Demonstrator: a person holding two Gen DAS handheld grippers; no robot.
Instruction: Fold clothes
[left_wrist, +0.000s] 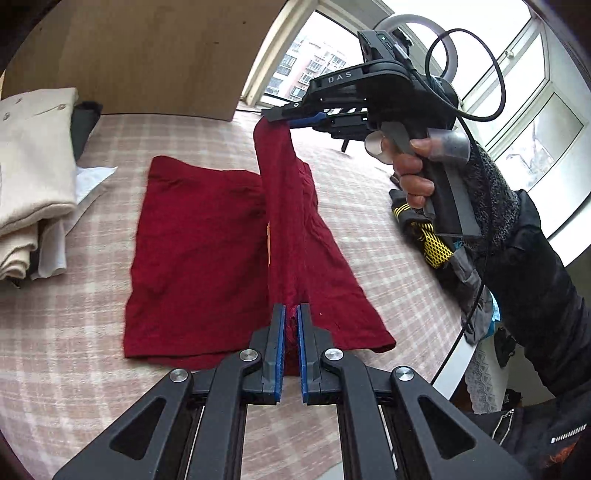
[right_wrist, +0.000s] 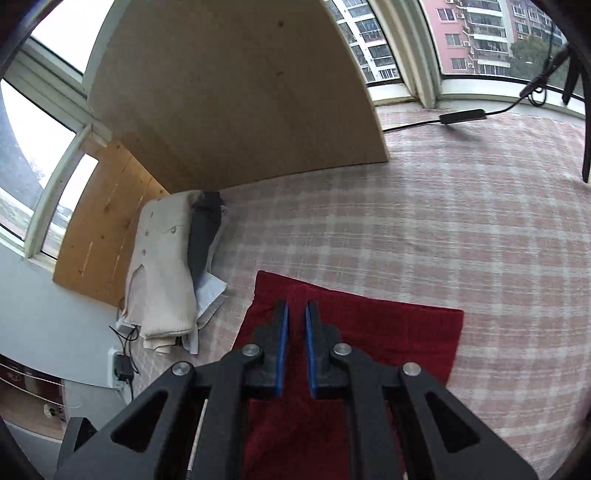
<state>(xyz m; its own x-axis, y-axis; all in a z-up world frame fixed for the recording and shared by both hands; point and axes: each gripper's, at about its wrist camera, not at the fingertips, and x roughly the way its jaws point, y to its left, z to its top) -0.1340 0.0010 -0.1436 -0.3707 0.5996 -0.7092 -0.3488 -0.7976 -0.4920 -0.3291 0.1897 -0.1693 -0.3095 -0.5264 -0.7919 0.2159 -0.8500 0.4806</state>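
A dark red garment (left_wrist: 199, 251) lies flat on the checked bed cover (left_wrist: 74, 332); it also shows in the right wrist view (right_wrist: 388, 332). My left gripper (left_wrist: 291, 312) is shut on a near edge of the red garment. My right gripper (left_wrist: 275, 114) is held above the bed and is shut on the far end of a raised strip of the same garment (left_wrist: 280, 177). In the right wrist view my right gripper (right_wrist: 296, 308) has its blue pads close together, with red cloth under and behind them.
A stack of folded clothes, cream on top (left_wrist: 33, 155), sits at the left of the bed, also in the right wrist view (right_wrist: 162, 266). A wooden board (right_wrist: 236, 92) stands at the back. A pile of dark and yellow clothes (left_wrist: 432, 240) lies at the right edge. Windows are behind.
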